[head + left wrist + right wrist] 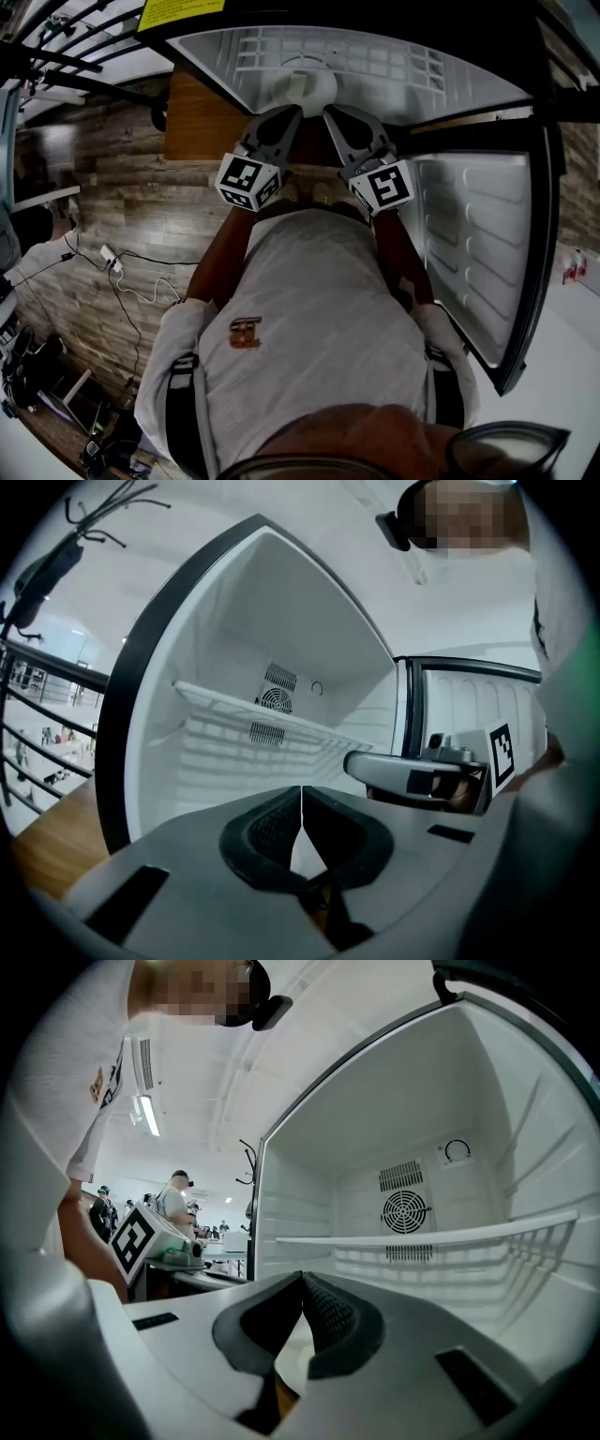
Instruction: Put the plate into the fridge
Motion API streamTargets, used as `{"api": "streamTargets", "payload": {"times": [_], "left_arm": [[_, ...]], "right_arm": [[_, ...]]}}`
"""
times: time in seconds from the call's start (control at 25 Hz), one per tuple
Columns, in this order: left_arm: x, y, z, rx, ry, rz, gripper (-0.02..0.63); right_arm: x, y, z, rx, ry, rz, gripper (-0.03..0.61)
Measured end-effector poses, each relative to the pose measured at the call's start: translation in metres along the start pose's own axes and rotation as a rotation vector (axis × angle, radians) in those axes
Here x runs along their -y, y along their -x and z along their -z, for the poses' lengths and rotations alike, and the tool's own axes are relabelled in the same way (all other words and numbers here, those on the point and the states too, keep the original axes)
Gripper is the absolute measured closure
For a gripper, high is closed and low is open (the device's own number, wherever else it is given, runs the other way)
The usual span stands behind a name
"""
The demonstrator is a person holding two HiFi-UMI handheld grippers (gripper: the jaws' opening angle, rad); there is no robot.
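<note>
The left gripper (302, 791) is pointing into the open fridge (159, 714) with its 2 jaws closed together, pads meeting in a thin seam and nothing pinched at the tips. The right gripper (302, 1281) is sitting beside it at 3 o'clock, its jaws likewise pressed together and gripping nothing. In the head view the white plate (309, 89) is lying just past both sets of tips at 12 o'clock, inside the fridge compartment; what it is resting on I cannot tell. A white shelf (422, 1238) is crossing the interior below the round fan grille (406, 1211). The fridge door (469, 253) is standing open at 3 o'clock, and wood-plank flooring (131, 206) is showing at 9 o'clock.
</note>
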State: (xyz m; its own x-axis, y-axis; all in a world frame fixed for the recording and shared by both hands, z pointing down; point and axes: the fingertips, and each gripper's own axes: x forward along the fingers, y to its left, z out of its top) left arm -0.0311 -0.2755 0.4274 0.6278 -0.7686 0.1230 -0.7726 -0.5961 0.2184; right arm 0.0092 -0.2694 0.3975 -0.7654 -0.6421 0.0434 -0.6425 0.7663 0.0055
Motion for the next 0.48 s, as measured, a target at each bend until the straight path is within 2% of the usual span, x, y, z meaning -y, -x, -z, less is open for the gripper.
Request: {"api": "streamTargets", "payload": {"times": [0.16, 0.48], "left_arm": [[0.012, 0.004, -0.020, 0.066, -0.082, 0.012, 0.595], [0.030, 0.013, -0.045, 0.147, -0.157, 0.047, 0.595]], "right_arm": [[-0.006, 0.002, -0.016, 0.074, 0.016, -0.008, 0.546], [-0.016, 0.008, -0.034, 0.136, 0.028, -0.007, 0.546]]}}
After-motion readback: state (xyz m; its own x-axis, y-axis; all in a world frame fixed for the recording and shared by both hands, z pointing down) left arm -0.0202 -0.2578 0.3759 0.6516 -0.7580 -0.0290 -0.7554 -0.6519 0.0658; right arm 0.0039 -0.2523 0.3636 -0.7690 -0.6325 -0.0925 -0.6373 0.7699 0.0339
